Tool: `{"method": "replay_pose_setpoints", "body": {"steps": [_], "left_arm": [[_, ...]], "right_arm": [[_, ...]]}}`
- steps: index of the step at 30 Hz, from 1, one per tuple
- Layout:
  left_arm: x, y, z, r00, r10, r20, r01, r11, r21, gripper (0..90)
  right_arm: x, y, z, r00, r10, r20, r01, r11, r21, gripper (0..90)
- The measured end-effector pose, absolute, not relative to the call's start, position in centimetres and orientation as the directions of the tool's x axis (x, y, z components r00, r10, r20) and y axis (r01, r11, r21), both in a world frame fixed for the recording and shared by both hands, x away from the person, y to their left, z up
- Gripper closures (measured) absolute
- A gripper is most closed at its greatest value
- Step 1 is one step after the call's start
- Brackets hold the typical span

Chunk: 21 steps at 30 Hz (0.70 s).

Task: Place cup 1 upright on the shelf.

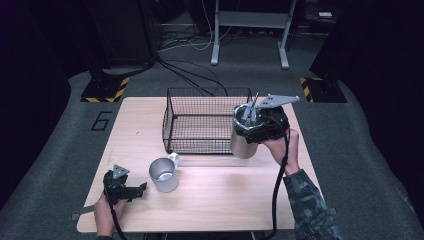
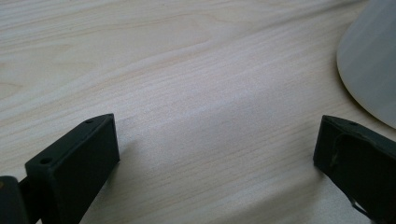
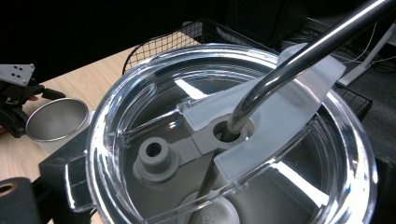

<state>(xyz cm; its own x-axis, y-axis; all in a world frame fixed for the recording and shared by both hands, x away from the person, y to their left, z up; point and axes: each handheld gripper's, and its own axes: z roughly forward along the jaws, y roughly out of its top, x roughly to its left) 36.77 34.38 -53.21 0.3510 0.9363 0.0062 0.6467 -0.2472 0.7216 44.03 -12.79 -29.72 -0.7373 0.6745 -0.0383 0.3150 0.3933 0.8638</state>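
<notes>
Right gripper (image 1: 252, 131) is seen closed around the upper part of a steel tumbler (image 1: 243, 142), which is held lifted just beside the front right corner of the wire basket (image 1: 200, 122). In the right gripper view, the tumbler's clear lid (image 3: 140, 107) is seen close up between the jaws, with a metal straw (image 3: 299, 63) passed at a slant through the lid's opening. The tumbler is kept roughly upright, its base overlapping the basket's front rim in the high view; whether it touches the basket cannot be told.

Left gripper (image 1: 134, 190) is held low over the wooden table (image 1: 225, 195), well to the front left of the basket, with its jaws spread wide and nothing between them. In the left gripper view, bare tabletop is seen between the two black jaws, and the pale side of a steel mug (image 2: 369, 65) is seen near the right jaw, apart from it. In the high view, the mug (image 1: 163, 174) is seen standing upright on the table just in front of the basket's front left corner, its handle turned toward the basket.
</notes>
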Motion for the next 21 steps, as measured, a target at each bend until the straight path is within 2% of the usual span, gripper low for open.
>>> {"method": "replay_pose_setpoints", "body": {"steps": [21], "left_arm": [[36.8,34.4,-53.2,0.351,0.936,0.006,0.647,-0.247,0.721,0.0]], "right_arm": [[47.2,-10.9,-28.6,-0.731,0.68,-0.053,0.308,0.399,0.864,3.5]]}}
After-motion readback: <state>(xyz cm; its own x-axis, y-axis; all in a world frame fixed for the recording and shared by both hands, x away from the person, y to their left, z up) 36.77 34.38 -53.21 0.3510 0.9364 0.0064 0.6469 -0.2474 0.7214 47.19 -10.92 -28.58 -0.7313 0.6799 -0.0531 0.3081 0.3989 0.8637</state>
